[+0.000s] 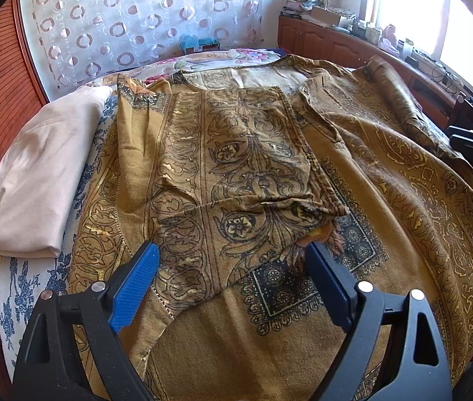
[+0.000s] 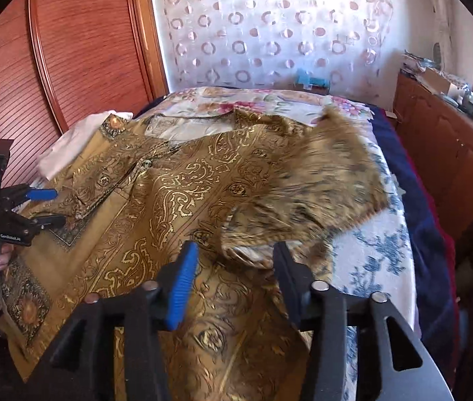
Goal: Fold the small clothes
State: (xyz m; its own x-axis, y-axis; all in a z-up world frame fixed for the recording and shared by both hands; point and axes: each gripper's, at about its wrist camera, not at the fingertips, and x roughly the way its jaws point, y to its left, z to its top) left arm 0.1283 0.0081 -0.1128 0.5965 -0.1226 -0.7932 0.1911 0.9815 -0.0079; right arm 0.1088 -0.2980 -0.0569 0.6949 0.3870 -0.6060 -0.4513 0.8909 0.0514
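Note:
A mustard-gold patterned shirt [image 1: 353, 180] lies spread on the bed, its left sleeve [image 1: 236, 153] folded in over the front. My left gripper [image 1: 233, 254] is open just above the shirt, at the folded sleeve's lower edge, holding nothing. In the right wrist view the shirt [image 2: 156, 200] fills the middle, and its right sleeve [image 2: 320, 183] is blurred with motion, lifted over the bed's right side. My right gripper [image 2: 236, 254] is open with the sleeve's crumpled edge just beyond its fingertips. The left gripper [image 2: 44, 207] shows at far left, also open.
A folded beige cloth [image 1: 39, 173] lies left of the shirt. The bed has a white sheet with blue flowers [image 2: 370, 254] and a floral quilt [image 2: 253, 100] at its head. A wooden wardrobe [image 2: 79, 50] stands left, a cluttered wooden cabinet [image 1: 346, 40] right under the window.

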